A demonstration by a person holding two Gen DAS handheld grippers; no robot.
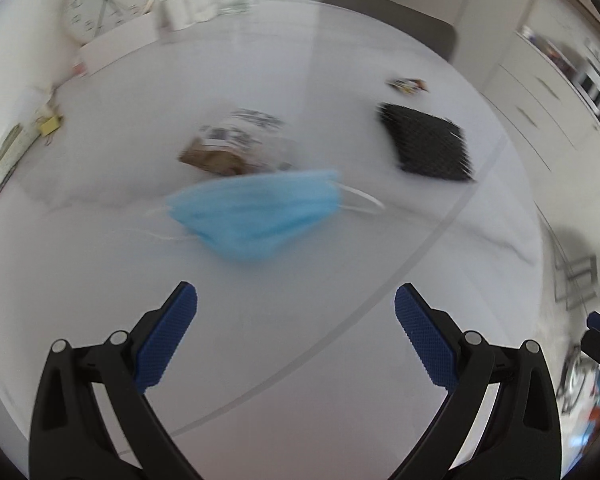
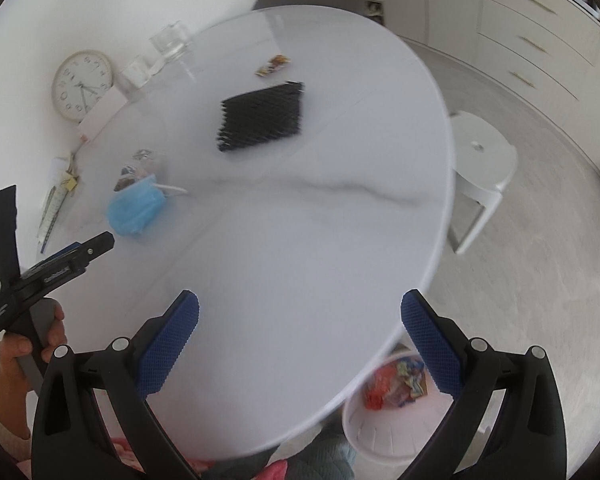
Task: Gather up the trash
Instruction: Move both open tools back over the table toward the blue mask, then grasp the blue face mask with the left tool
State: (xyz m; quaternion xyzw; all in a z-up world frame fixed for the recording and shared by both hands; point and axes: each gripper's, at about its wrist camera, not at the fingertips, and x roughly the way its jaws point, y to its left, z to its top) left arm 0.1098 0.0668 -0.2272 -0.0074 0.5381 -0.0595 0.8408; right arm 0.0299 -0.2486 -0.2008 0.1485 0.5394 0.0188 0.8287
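Note:
A crumpled blue face mask [image 1: 256, 216] lies on the white marble table [image 1: 100, 280], just ahead of my open, empty left gripper [image 1: 296, 308]. Behind it lies a brown and clear wrapper [image 1: 236, 144]. A black mesh piece [image 1: 427, 142] and a small colourful wrapper [image 1: 407, 84] lie farther right. In the right wrist view the mask [image 2: 136, 208], the wrapper [image 2: 134, 168], the mesh [image 2: 262, 116] and the small wrapper [image 2: 274, 65] all show. My right gripper [image 2: 300, 316] is open and empty above the table's near edge. The left gripper [image 2: 84, 248] shows there beside the mask.
A white bin [image 2: 383, 416] holding colourful wrappers stands on the floor under the table's near edge. A white stool [image 2: 479, 168] stands to the right. A clock [image 2: 82, 85], glass jars [image 2: 168, 44] and papers [image 2: 56, 200] line the table's wall side.

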